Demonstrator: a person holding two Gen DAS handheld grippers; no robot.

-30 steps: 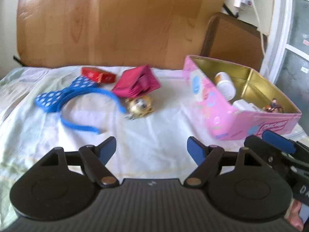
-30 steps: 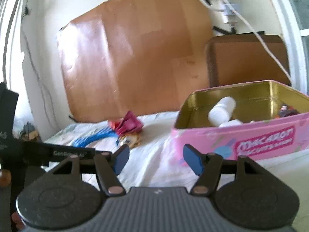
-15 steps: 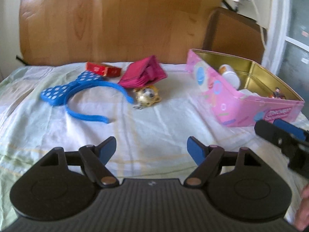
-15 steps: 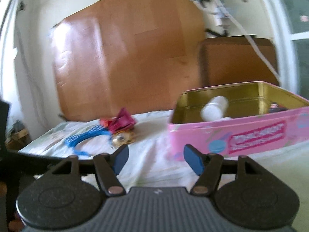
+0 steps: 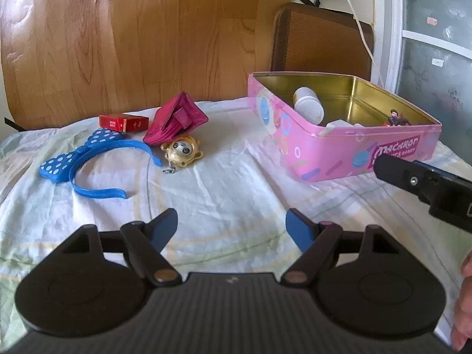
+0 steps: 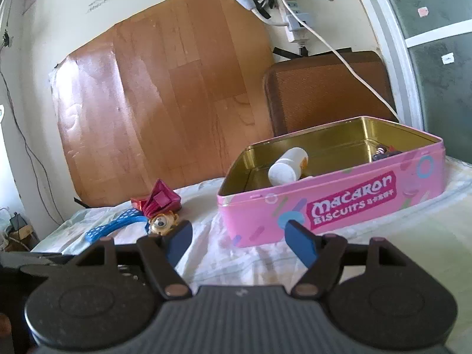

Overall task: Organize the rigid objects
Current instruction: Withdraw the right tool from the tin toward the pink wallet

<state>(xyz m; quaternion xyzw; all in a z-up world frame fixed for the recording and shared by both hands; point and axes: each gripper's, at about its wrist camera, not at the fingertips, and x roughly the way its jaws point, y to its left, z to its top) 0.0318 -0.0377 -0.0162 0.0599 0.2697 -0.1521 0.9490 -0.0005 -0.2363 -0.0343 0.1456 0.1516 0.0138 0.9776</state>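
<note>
Both tools are empty: the left tool (image 5: pixel 231 227) stands with its blue pads spread apart over the sheet-covered bed (image 5: pixel 236 194), and the right tool (image 6: pixel 237 237), whose jaws have just been opening, has nothing between them either. Four things are left to put away, clustered well apart from the pink biscuit tin (image 5: pixel 348 147), which already holds a white bottle (image 5: pixel 308 104) and a small figure (image 5: pixel 396 119). The gold keychain toy (image 5: pixel 181 150) looks hard, light and rounded, so it may roll; pinching across its body seems safest. The red box (image 5: pixel 124 122) is likely light card, best taken across its short sides. The blue polka-dot headband (image 5: pixel 88 159) is thin and springy; its bow gives more to hold. The magenta wallet (image 5: pixel 177 119) seems soft and might fold.
</note>
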